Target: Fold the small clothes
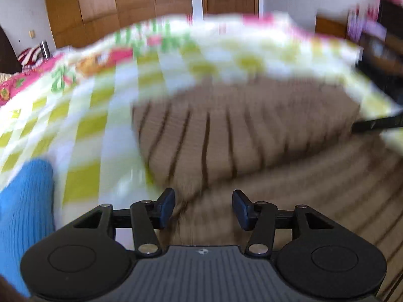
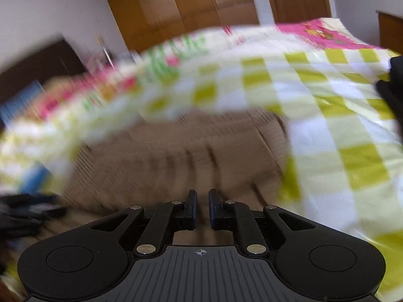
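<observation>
Brown striped garment (image 1: 239, 130) lies on checked bedspread (image 1: 83, 130), one fold seemingly done, further folds probably left. Left gripper (image 1: 203, 207) jaws half apart, empty; right gripper (image 2: 202, 209) jaws narrow, empty.

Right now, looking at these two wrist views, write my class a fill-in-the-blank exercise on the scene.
1. The folded garment is ____ with dark stripes.
2. It lies on a ____ bedcover.
3. The left hand-held gripper holds ____.
4. The sleeve is ____.

Missing words: brown; checked; nothing; blue
</observation>
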Demonstrator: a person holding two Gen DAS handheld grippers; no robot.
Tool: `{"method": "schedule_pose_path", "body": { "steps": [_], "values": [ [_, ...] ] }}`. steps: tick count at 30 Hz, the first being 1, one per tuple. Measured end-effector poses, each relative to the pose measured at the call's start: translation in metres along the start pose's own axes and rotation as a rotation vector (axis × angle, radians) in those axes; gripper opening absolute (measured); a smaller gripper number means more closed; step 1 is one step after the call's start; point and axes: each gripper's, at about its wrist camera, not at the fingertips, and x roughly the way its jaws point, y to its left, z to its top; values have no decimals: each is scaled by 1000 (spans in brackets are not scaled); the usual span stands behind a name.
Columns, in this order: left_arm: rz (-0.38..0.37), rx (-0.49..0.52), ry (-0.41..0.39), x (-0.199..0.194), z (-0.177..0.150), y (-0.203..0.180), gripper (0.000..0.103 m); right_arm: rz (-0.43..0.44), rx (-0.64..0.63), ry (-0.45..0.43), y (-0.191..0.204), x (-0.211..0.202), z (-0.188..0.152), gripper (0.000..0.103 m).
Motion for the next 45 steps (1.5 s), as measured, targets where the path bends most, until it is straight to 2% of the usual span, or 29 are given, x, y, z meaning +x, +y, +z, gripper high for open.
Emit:
{"method": "schedule_pose_path", "body": {
  "steps": [1, 2, 7, 14, 17, 23, 28, 30, 31, 32, 35, 39, 45],
  "values": [
    [25, 7, 8, -1, -6, -1, 64, -8, 24, 56, -4, 5, -4, 13],
    [25, 2, 7, -7, -8, -1, 64, 4, 54, 66, -6, 3, -8, 13],
    [-40, -38, 26, -55, -22, 4, 64, 44, -4, 64, -3, -48, -24, 13],
    [-144, -142, 200, -109, -83, -5, 64, 41, -19, 215, -15, -113, -73, 20],
    [-199, -196, 270, -114, -103, -16, 64, 30, -8, 283, -18, -127, -91, 23],
    [-218, -210, 318, -105, -113, -38, 64, 18, 62, 409, -22, -123, -113, 25],
    [-226, -256, 364, -100, -119, -33, 63, 48, 102, 484, -21, -118, -121, 25],
    [-240, -283, 383, -97, -124, -30, 56, 78, 140, 525, -22, -111, -128, 26],
    [-240, -279, 382, -98, -126, -30, 43, 91, 153, 540, -22, -108, -131, 20],
    [-261, -287, 389, -99, -127, -28, 29, 106, 162, 541, -22, -107, -133, 10],
    [-319, -353, 378, -107, -128, -18, 26, 211, 251, 527, -26, -115, -130, 6],
    [-353, -418, 309, -125, -118, -1, 24, 357, 343, 394, -32, -142, -107, 5],
    [-515, -567, 96, -143, -72, 32, 24, 516, 470, 166, -38, -161, -54, 5]
  ]
}}
